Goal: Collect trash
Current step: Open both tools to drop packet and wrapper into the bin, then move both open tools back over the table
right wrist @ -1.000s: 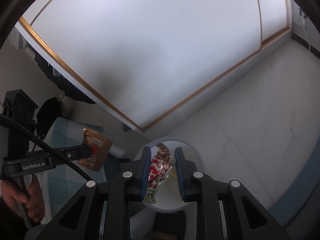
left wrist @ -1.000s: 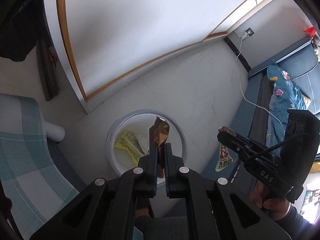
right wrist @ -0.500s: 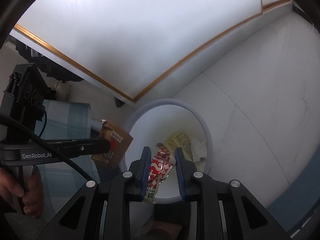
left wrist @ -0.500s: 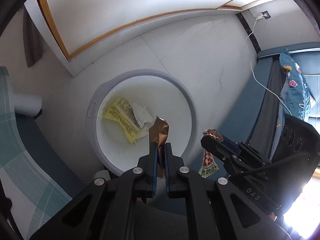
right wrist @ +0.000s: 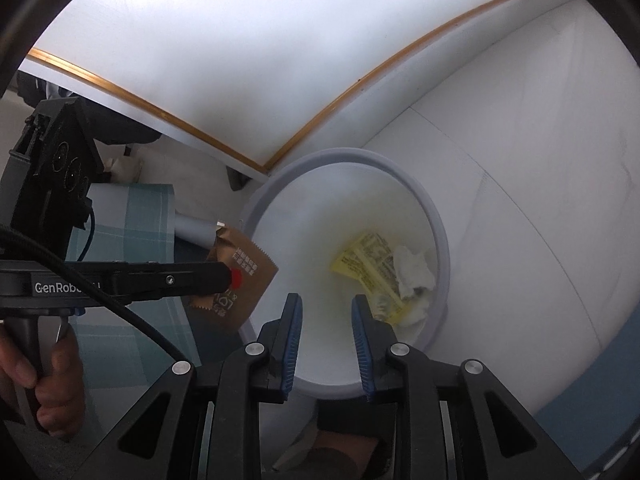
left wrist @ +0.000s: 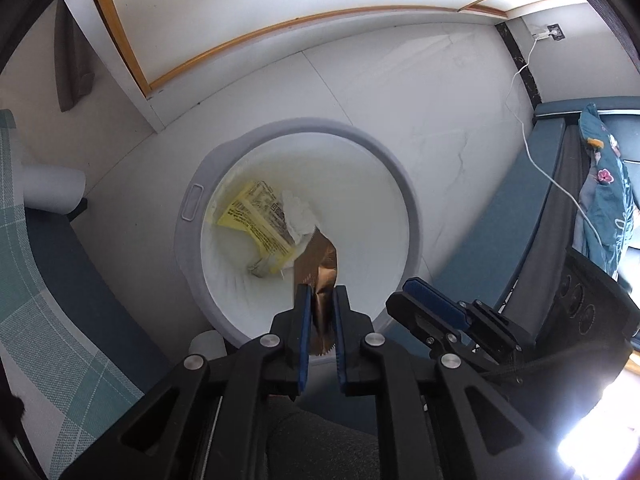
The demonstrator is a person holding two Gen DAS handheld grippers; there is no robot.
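Observation:
A round white bin (left wrist: 192, 240) stands on the pale floor, holding a yellow packet (left wrist: 256, 220) and a crumpled white tissue (left wrist: 298, 216). My left gripper (left wrist: 320, 292) hangs over the bin's near rim. Its jaws are opening, and a brown wrapper (left wrist: 318, 264) still stands upright between the pads. The right wrist view shows that brown wrapper (right wrist: 244, 280) at the left gripper's tip (right wrist: 228, 276), beside the bin (right wrist: 440, 248). My right gripper (right wrist: 326, 300) is over the bin, its jaws opening with nothing between them. The yellow packet (right wrist: 364, 268) and tissue (right wrist: 412, 272) lie below.
A teal checked cloth (left wrist: 48, 280) and a white cylinder (left wrist: 52, 190) lie left of the bin. A blue sofa with a floral cushion (left wrist: 600, 184) and a white cable (left wrist: 532, 120) are to the right. A hand (right wrist: 44, 380) grips the left gripper's handle.
Both grippers have come down toward the bin, which now fills more of each view. The red-and-white wrapper has left the right gripper's fingers. The left fingers have parted slightly.

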